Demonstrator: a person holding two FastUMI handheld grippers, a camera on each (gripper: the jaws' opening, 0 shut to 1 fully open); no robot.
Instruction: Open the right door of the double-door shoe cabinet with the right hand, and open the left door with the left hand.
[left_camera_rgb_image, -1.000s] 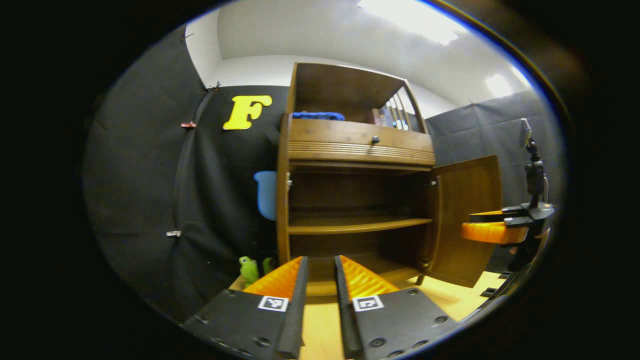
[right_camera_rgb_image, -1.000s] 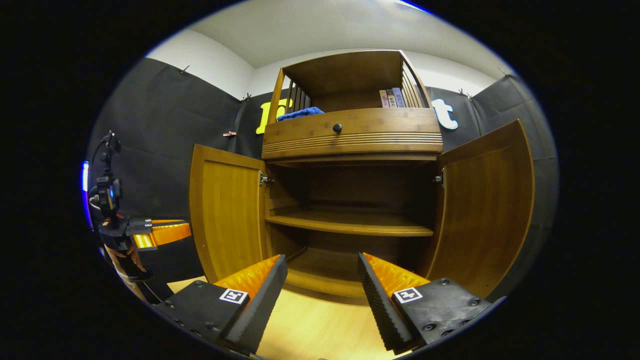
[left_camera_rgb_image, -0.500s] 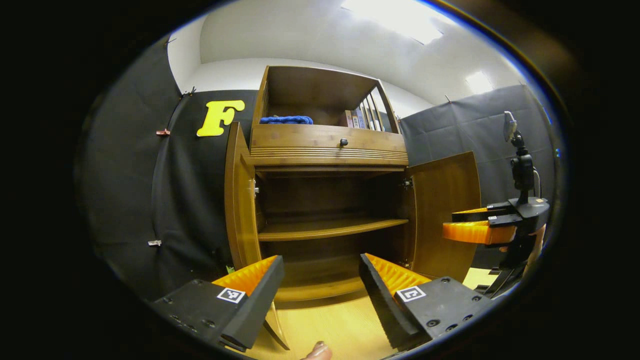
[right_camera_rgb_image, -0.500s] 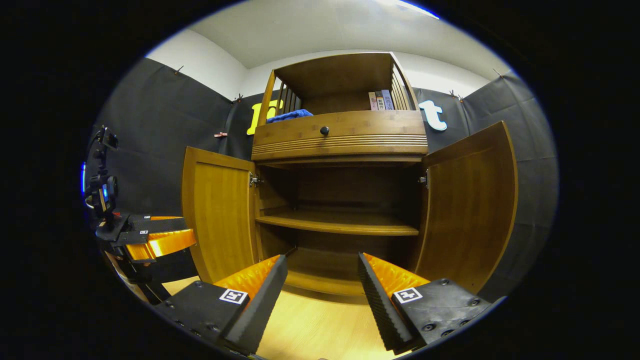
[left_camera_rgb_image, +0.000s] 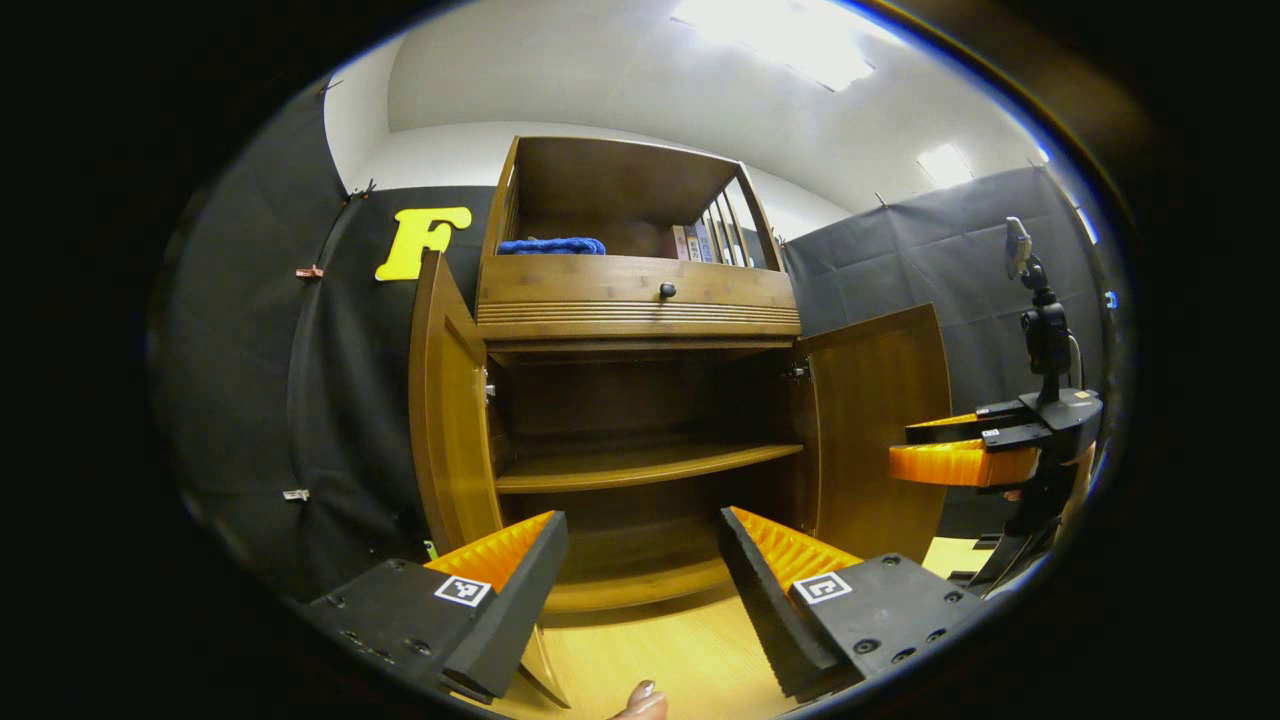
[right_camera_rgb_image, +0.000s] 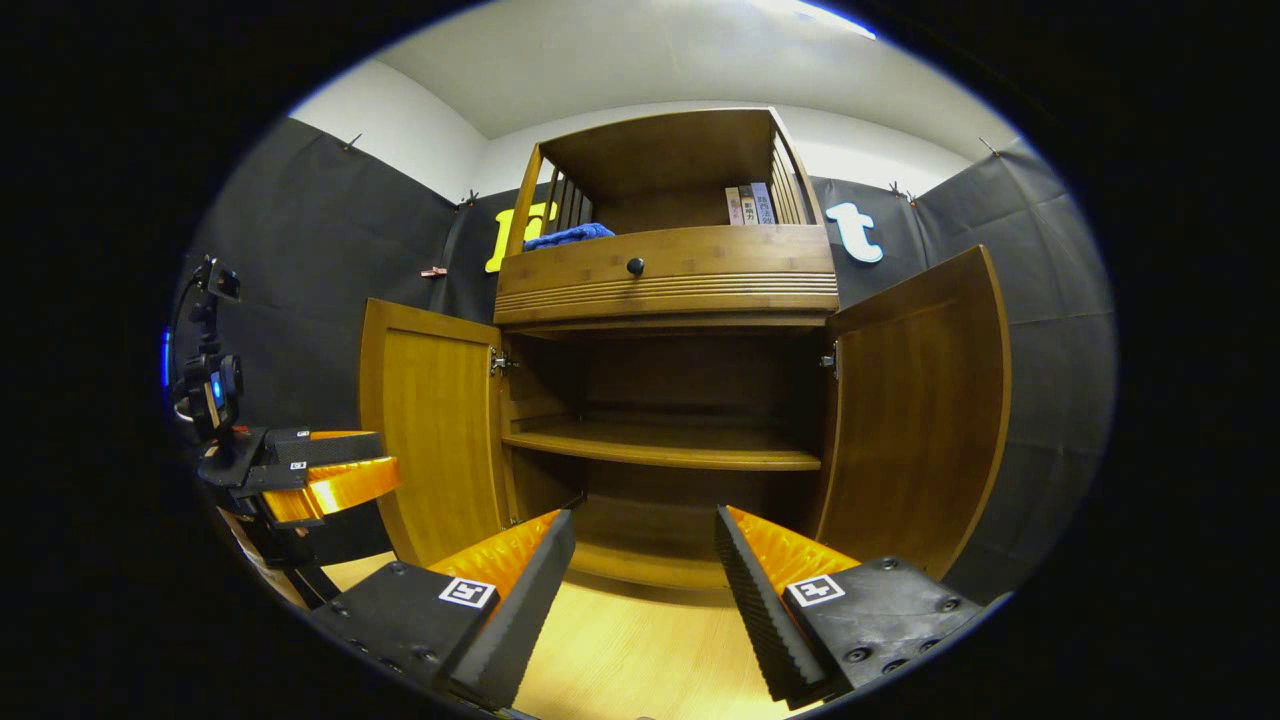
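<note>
Right gripper view: I see both cabinet doors, left door (right_camera_rgb_image: 430, 430) and right door (right_camera_rgb_image: 920, 410), swung open at frame centre; right gripper (right_camera_rgb_image: 645, 600) and left gripper (left_camera_rgb_image: 640, 600) fingers spread, holding nothing.

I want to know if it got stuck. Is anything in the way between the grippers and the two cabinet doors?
Nothing visible is. The left door and right door both stand swung open, and the left gripper and right gripper hang open in front of the bare shelf, touching neither door.

No text can be read: the book spines (right_camera_rgb_image: 748, 204) on the top shelf are too small to make out
</note>
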